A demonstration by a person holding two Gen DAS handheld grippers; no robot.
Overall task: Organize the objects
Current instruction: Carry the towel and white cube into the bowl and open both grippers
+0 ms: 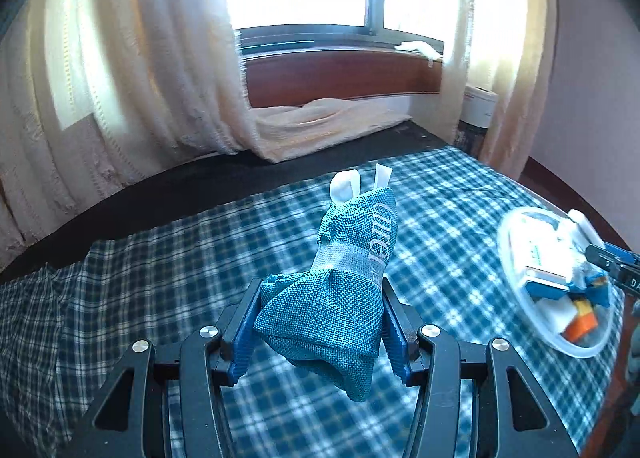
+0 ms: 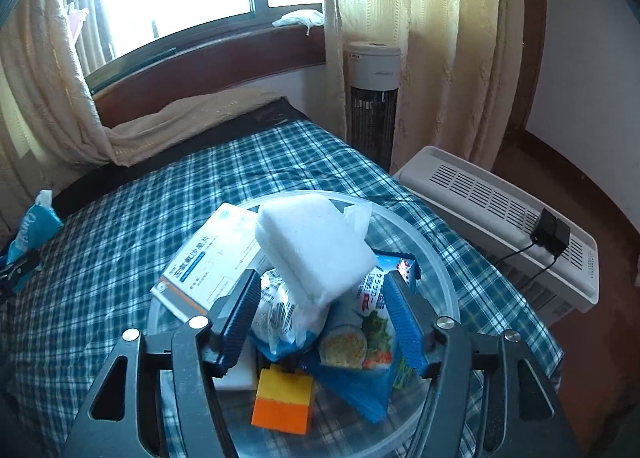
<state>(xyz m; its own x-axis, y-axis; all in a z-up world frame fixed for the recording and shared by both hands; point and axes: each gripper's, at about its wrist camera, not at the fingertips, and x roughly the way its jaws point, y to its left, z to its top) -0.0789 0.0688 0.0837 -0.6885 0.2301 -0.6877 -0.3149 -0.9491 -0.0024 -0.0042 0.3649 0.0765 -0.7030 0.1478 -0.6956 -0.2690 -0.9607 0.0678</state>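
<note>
My left gripper [image 1: 322, 298] is shut on a teal woven pouch [image 1: 352, 258] with white ribbon loops, held above the blue checked cloth. The pouch [image 2: 34, 226] also shows at the left edge of the right wrist view. My right gripper [image 2: 324, 298] stands open over a clear plastic bowl [image 2: 440, 242]. A white sponge [image 2: 316, 246] lies between its fingers, on top of the pile, with the pads clear of it. Under the sponge are a white medicine box [image 2: 212, 266], a blue snack packet [image 2: 372, 322] and a yellow-and-orange block [image 2: 284, 402]. The bowl [image 1: 516, 286] lies to the right of the pouch.
The blue checked cloth [image 1: 160, 278] covers a table below a window with cream curtains [image 1: 140, 78]. Past the right edge stand a tower fan [image 2: 374, 98] and a white vented appliance [image 2: 500, 214] with a black adapter [image 2: 550, 234] on it.
</note>
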